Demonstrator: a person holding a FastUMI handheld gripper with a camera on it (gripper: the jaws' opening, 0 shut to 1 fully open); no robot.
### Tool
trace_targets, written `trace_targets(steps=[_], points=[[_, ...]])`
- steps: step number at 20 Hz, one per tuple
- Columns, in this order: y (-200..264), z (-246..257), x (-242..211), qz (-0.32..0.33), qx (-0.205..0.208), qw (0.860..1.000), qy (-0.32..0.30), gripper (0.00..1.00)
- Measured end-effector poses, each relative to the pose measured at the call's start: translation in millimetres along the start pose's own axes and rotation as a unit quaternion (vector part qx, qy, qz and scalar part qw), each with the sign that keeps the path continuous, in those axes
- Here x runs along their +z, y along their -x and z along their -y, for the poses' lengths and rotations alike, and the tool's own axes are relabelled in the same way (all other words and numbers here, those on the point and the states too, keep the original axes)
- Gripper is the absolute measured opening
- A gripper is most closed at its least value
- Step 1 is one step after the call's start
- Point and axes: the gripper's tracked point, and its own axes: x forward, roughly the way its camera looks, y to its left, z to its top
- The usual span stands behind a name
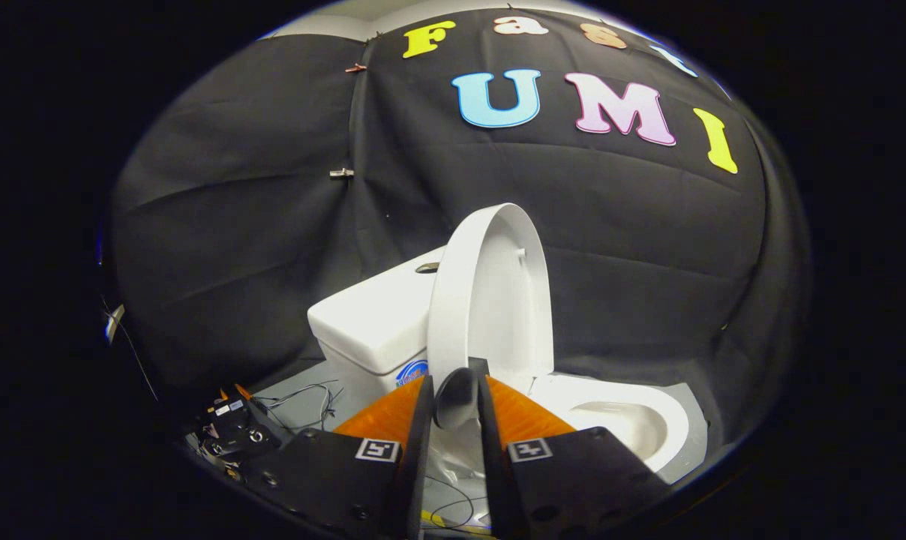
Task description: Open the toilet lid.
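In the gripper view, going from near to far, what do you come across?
gripper, its fingers close together at the raised lid's edge → toilet lid, standing up → toilet tank → black cloth wall.

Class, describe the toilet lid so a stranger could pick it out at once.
Find the white toilet against the black cloth wall. The toilet lid stands raised beside the tank, its edge between the gripper fingers. It alone is a thin upright oval.

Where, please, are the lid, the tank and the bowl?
Lid (490,300): gripper view, on its raised inner face, beyond the fingertips.
Tank (370,319): gripper view, on its front wall.
Bowl (633,427): gripper view, on its inner basin.
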Motion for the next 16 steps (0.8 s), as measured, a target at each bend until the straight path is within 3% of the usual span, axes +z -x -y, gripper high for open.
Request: trace_targets(steps=[4, 10, 16], points=[[21, 6, 30, 0.034, -0.002, 0.999, -0.010, 1.00], [67, 22, 93, 0.100, -0.017, 0.995, -0.008, 0.99], [133, 52, 153, 0.172, -0.059, 0.983, 0.009, 0.99]])
